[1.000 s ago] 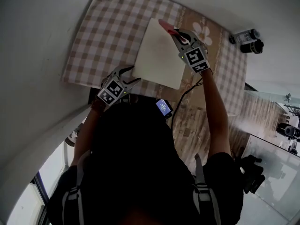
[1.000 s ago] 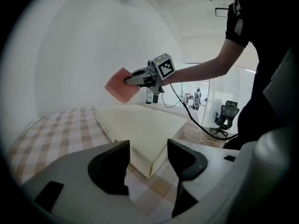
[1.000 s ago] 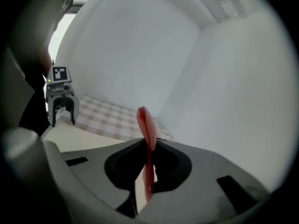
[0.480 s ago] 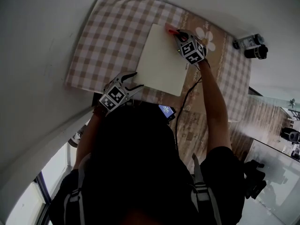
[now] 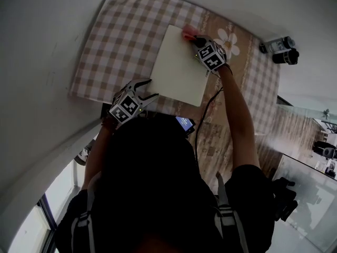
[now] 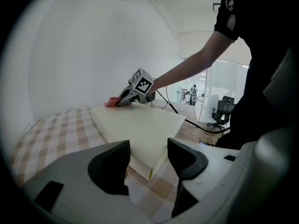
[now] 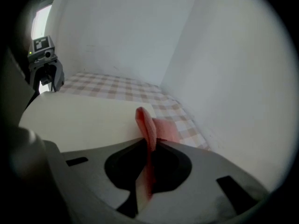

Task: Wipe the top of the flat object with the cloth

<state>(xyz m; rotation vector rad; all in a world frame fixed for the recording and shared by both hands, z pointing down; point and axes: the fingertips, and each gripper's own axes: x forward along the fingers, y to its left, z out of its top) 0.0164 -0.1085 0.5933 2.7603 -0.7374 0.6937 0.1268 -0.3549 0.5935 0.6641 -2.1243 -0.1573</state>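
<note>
The right gripper (image 5: pixel 195 39) is holding the pink cloth (image 5: pixel 188 33) between closed jaws at the upper right corner of the cream flat object (image 5: pixel 178 67). From the cloth, the unwiped top is lying toward the lower left of the head view. The left gripper (image 5: pixel 148 88) is hovering open and empty near the lower left corner.

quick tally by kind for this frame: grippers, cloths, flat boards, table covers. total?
grippers: 2 (left gripper, right gripper)
pink cloth: 1
cream flat board: 1
checked table cover: 1
total: 5
</note>
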